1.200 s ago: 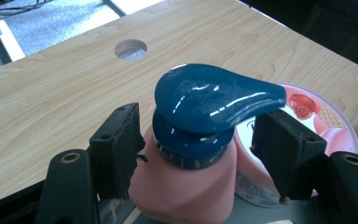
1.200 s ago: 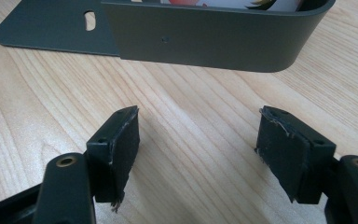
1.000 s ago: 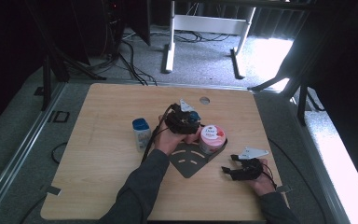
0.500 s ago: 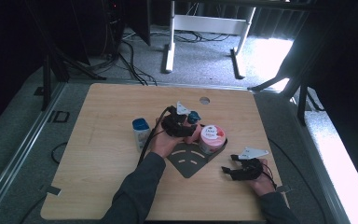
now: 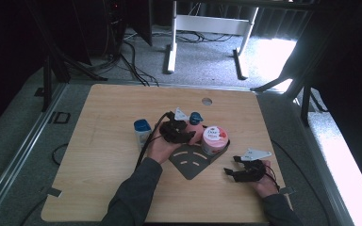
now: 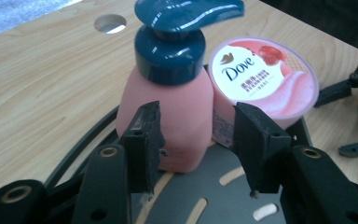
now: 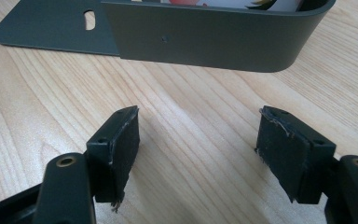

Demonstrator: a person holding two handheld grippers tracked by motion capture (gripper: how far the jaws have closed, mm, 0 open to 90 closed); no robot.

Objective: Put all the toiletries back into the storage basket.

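Left gripper (image 5: 185, 130): centre of the high view, held in the person's left hand (image 5: 159, 147). Its jaws have just been closing around the pink pump bottle (image 6: 170, 116). In the left gripper view the left pad lies against the bottle's side; the right pad stands in front of the seam between bottle and jar, and contact there cannot be confirmed.

Pink pump bottle: upright, centre of the left gripper view, with a dark blue pump head (image 6: 177, 28). It stands on the dark slotted tray (image 5: 191, 162), touching the jar at its side.

Dove jar (image 6: 263, 77): right of centre in the left gripper view, on the same tray, lid facing up.

Dark slotted tray: lower centre of the high view, on the wooden table (image 5: 99, 141).

Blue-capped container (image 5: 142, 130): left of centre in the high view, on the table just beside the left hand.

Right gripper (image 5: 235, 165): lower right of the high view, held low over the table. Jaws spread, with bare wood between the pads. The tray wall (image 7: 205, 37) fills the upper part of the right gripper view.
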